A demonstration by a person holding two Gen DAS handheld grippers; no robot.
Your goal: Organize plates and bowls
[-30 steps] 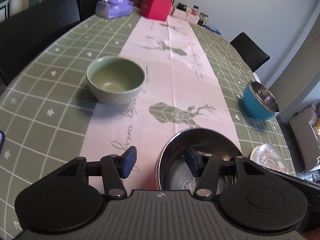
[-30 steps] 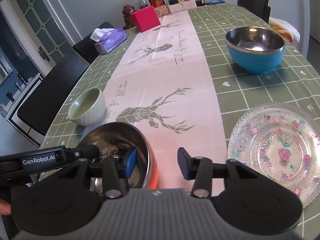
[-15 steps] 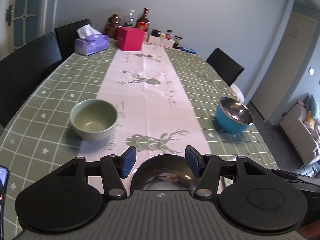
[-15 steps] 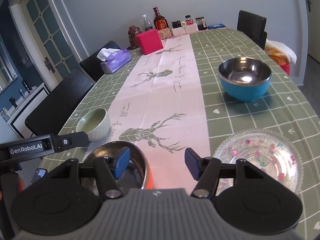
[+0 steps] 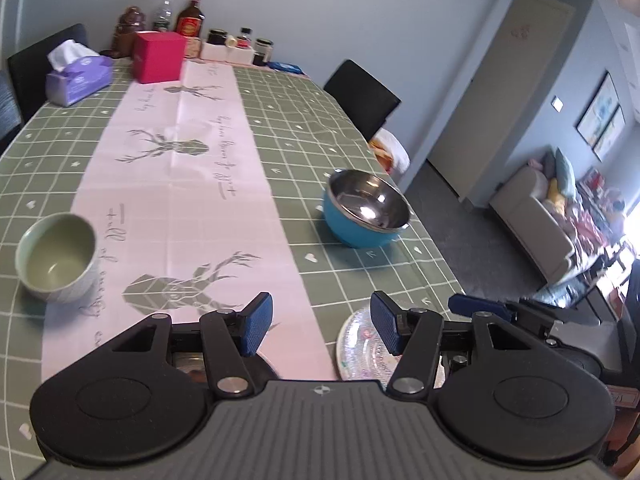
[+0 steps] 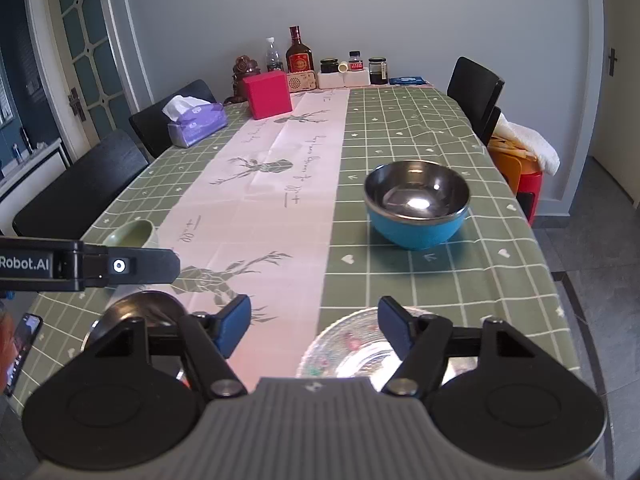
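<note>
Both grippers have pulled up and back from the steel bowl point(image 6: 136, 312), which now sits low at my near edge. From the left: the green bowl point(image 5: 56, 258) stands on the checked cloth beside the runner point(image 5: 180, 184). My left gripper point(image 5: 318, 330) hangs spread and empty. My right gripper point(image 6: 314, 326), jaws just widened, holds nothing above the glass plate point(image 6: 344, 344). Farther right stands the blue bowl point(image 6: 416, 204).

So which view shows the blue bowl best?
The right wrist view: the blue bowl sits near the middle, whole, with its steel inside and rim clear. The left wrist view also shows it whole, but off to the right and more warped.
</note>
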